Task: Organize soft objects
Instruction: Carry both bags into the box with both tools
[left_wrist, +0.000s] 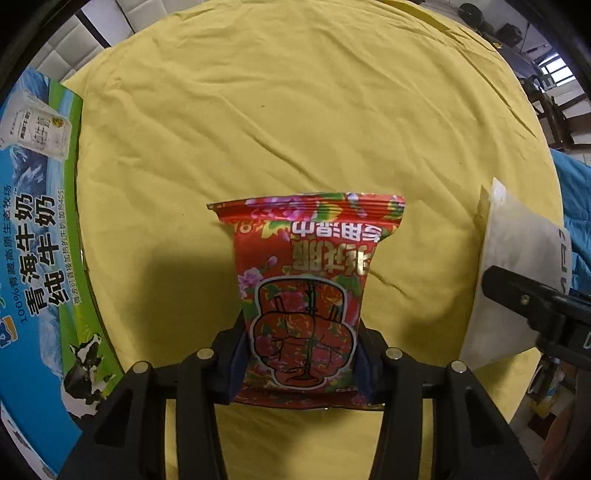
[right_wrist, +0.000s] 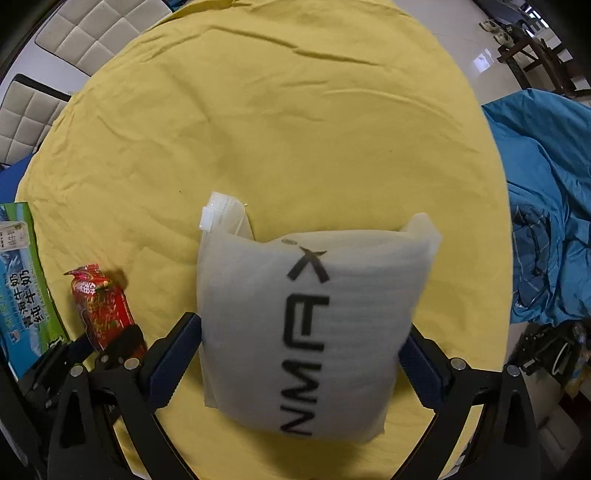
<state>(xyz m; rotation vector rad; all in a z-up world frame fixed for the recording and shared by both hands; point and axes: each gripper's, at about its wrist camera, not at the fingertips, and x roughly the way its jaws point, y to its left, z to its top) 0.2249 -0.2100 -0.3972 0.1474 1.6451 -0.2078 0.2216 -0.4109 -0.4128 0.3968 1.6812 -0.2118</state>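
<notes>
The left gripper's (left_wrist: 301, 365) fingers (left_wrist: 236, 369) are closed on the lower part of a red floral packet (left_wrist: 306, 295), which stands up between them above the yellow sheet (left_wrist: 258, 110). The right gripper's (right_wrist: 301, 365) fingers (right_wrist: 173, 358) sit wider, pressed against both sides of a frosted white pouch (right_wrist: 306, 325) with black lettering and a zip slider at its far corner; it too is held over the sheet. In the right wrist view the packet shows to the left, beside the pouch.

The sheet is wrinkled and covers the whole work surface. A blue-and-green milk carton box (left_wrist: 37, 240) lies along its left edge. Beyond are white quilted panels (right_wrist: 85, 33), a glossy tiled floor (right_wrist: 472, 40) and dark wooden furniture (right_wrist: 535, 55). A rumpled blue quilt (right_wrist: 546, 206) lies to the right.
</notes>
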